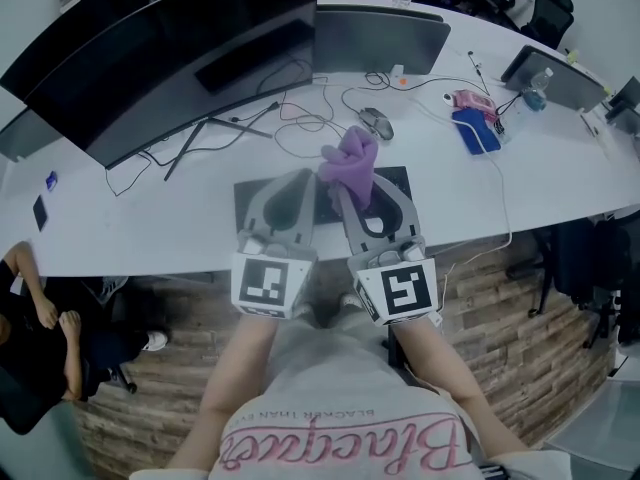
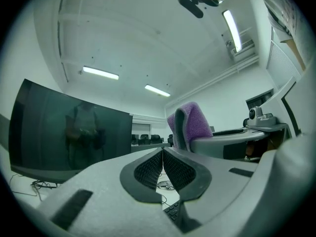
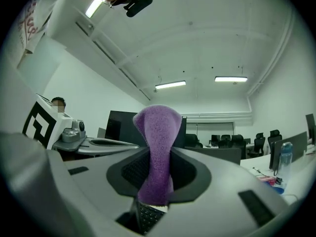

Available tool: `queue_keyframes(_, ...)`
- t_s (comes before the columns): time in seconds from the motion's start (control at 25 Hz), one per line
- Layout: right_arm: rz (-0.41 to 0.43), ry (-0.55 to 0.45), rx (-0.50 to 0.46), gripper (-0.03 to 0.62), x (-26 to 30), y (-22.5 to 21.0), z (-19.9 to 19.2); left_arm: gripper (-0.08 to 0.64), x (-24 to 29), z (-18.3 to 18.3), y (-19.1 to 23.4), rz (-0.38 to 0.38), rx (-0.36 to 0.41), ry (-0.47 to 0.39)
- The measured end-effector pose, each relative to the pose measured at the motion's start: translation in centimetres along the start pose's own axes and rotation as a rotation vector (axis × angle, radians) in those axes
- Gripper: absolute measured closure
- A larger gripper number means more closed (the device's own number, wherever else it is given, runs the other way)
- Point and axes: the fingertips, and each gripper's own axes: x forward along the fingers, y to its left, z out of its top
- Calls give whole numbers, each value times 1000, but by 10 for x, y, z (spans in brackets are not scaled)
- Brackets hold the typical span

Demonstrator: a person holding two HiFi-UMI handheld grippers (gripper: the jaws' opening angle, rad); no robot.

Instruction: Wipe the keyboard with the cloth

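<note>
My right gripper (image 1: 352, 190) is shut on a purple cloth (image 1: 352, 161), which sticks up out of its jaws over the desk. In the right gripper view the cloth (image 3: 157, 147) fills the gap between the dark pads (image 3: 185, 174). My left gripper (image 1: 303, 180) is beside it, shut with nothing in it; its ribbed pads (image 2: 148, 169) meet along one line. A dark keyboard (image 1: 393, 181) lies flat on the white desk (image 1: 150, 218) under both grippers, mostly hidden by them. A few of its keys (image 2: 173, 212) show below the left jaws. Both grippers tilt upward, off the keyboard.
A wide curved monitor (image 1: 170, 58) stands at the back left and a smaller one (image 1: 380, 38) behind the keyboard. A mouse (image 1: 376, 122) and loose cables (image 1: 300, 118) lie just beyond the keyboard. Blue and pink items (image 1: 475, 128) sit to the right. A seated person (image 1: 30, 318) is at the left.
</note>
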Motion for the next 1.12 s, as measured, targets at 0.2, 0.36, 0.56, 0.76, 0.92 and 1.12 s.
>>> queue_keyframes(0.2, 28, 15, 12, 502, -3, -9, -5, 552, 8, 5, -7, 23, 33, -16)
queue_keyframes(0.36, 35, 11, 5, 502, -3, -18, -5, 552, 14, 8, -8, 44, 35, -19)
queue_keyframes(0.56, 33, 1, 25, 502, -3, -28, -6, 552, 19, 6, -15, 50, 48, -14)
queue_keyframes(0.76, 46, -11, 17, 502, -1, -35, -7, 552, 23, 3, -19, 62, 54, -12)
queue_keyframes(0.92, 69, 4, 28, 502, 3, -33, -12, 552, 27, 2, -20, 66, 59, -16)
queue_keyframes(1.12, 73, 5, 6, 502, 3, -37, -13, 552, 31, 2, -20, 77, 55, -17)
